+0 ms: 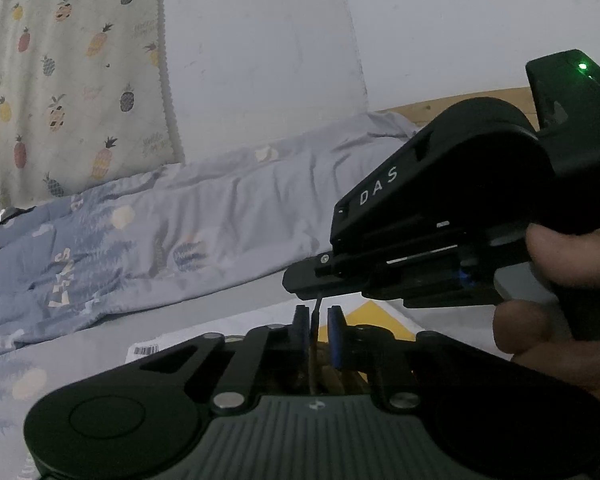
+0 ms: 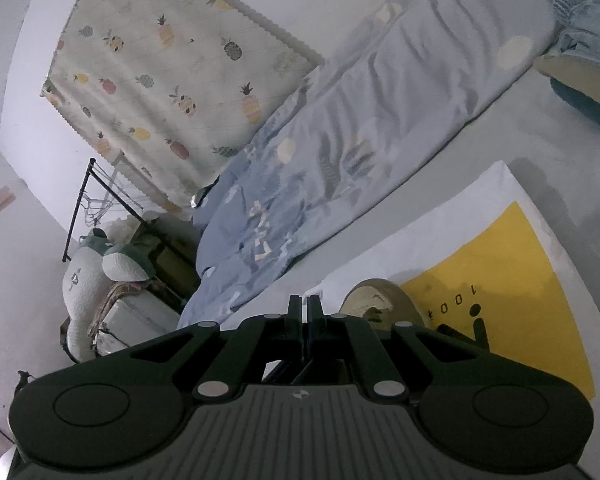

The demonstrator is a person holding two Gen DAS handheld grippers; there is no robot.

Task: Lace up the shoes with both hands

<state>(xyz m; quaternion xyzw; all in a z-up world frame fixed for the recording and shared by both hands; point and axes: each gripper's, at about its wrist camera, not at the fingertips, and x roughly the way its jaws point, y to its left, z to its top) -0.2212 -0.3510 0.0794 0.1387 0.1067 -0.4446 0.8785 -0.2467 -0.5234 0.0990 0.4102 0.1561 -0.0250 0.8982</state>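
**Lace held between two grippers above the shoe**

Left gripper (image 1: 319,334) right over the shoe (image 2: 374,298), fingers a little apart, thin lace (image 1: 315,320) running up between them. Just above, right gripper (image 1: 300,282) held by a hand (image 1: 556,280); in own view (image 2: 305,316) fingers pressed together, apparently on the lace. Under the shoe, white and yellow mat (image 2: 500,248). Beyond the mat, blue blanket (image 1: 148,220), then pineapple cloth (image 1: 72,80).

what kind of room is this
Most likely a bedroom: a rumpled blue quilt lies along a bed, a pineapple-print cloth hangs on the wall behind it, and a plush toy sits beside a clothes rack.
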